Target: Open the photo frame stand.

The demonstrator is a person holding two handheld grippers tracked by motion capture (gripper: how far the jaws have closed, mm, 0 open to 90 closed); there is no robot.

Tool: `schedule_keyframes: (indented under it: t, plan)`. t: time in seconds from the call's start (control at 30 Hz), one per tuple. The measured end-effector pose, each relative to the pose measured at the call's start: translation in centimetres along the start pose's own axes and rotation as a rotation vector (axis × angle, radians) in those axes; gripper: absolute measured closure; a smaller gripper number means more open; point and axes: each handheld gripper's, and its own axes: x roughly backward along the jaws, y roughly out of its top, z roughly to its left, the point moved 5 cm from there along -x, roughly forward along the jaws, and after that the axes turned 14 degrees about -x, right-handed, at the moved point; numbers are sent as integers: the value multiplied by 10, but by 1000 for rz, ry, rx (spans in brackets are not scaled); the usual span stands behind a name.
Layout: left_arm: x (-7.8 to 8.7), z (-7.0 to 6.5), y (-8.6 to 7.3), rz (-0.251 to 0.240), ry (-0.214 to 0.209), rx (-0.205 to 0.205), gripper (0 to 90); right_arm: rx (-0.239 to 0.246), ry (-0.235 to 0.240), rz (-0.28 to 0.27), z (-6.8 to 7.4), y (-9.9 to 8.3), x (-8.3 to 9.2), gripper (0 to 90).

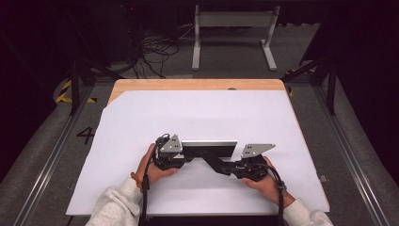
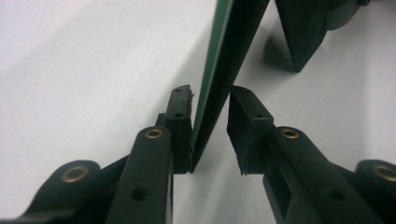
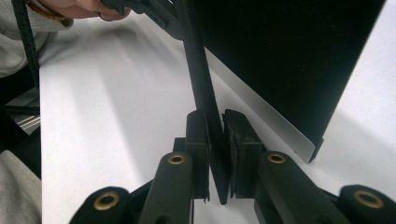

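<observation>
Right tongs [image 3: 215, 135] are clamped tight, both pads pinching the thin black flap [image 3: 205, 107] that juts from the flat black panel with the silver edge [image 3: 289, 60]. Left tongs [image 2: 210, 128] straddle that panel's green-edged end [image 2: 219, 79]: one pad sits against it, the other stands just clear, so the tongs are spread, no squeeze. From the high view, left tongs [image 1: 181, 157] and right tongs [image 1: 230, 165] meet the panel [image 1: 209, 149] from either end, near the person's edge of the white-covered counter [image 1: 197, 113]. Wooden counter rim [image 1: 188, 84] runs along the far side.
</observation>
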Motion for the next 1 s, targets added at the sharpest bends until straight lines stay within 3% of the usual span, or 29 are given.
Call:
schedule_keyframes:
  t: [0.73,1.0]
  plan:
    - [-3,-4,3,49,119,-61,703,19,22,17,9,-4,1,862]
    - [-5,-1,3,47,134,-64,692,22,15,20,9,-4,-1,868]
